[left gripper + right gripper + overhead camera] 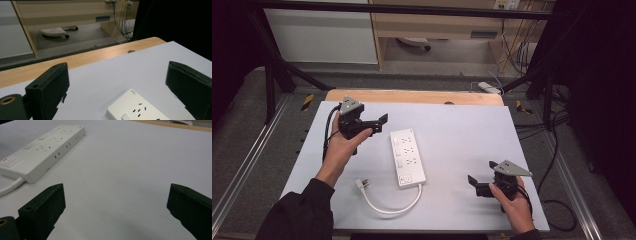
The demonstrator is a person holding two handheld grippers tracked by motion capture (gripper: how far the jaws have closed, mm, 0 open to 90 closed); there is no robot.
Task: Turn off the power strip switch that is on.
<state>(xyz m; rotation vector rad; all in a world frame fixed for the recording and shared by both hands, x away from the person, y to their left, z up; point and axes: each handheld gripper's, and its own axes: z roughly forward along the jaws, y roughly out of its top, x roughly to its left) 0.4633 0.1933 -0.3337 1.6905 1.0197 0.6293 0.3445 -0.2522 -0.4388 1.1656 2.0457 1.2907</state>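
Note:
A white power strip lies lengthwise in the middle of the white table top. Its white cable loops toward the front and ends in a plug lying loose on the table. My left gripper is held open just left of the strip's far end, which shows low between its jaws as the power strip. My right gripper stands open near the front right, pointing left over bare table. Its view has the power strip and cable at upper left. Both the left gripper and right gripper hold nothing.
A wooden table edge runs along the back of the white top. Black frame posts stand at the back corners. Cables and a white adapter lie on the floor at the right and behind. A wooden cabinet stands at the back.

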